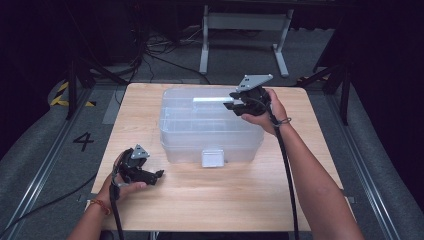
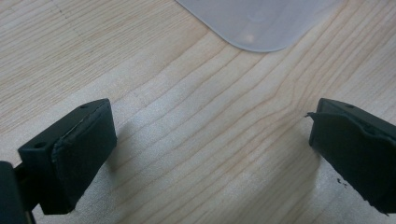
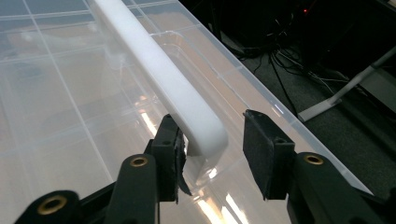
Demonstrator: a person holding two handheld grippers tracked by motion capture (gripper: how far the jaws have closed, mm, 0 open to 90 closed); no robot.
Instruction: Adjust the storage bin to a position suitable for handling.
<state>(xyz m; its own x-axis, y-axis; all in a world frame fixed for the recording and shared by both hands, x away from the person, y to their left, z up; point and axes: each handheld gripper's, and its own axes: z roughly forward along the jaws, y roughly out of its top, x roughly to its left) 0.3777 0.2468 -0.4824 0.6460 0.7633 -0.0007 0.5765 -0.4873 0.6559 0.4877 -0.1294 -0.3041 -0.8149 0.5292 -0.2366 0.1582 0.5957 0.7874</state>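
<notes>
A clear plastic storage box (image 1: 200,131) with a lid stands in the middle of the wooden table (image 1: 225,200). A white bar handle (image 1: 209,99) runs along the lid's far side. My right gripper (image 1: 229,106) reaches the handle's right end from the box's far right. In the right gripper view the handle (image 3: 163,79) ends between the jaws of my right gripper (image 3: 215,154); the left pad sits close against it, the right pad stands off with a gap. My left gripper (image 1: 159,175) is low over the table at the front left, open; its jaws (image 2: 210,154) are wide apart with bare wood between them.
A white latch (image 1: 212,157) hangs on the box's front wall. The box's rounded corner (image 2: 261,23) lies just beyond the left jaws. A white metal stand (image 1: 245,35) and cables lie on the floor past the table's far edge.
</notes>
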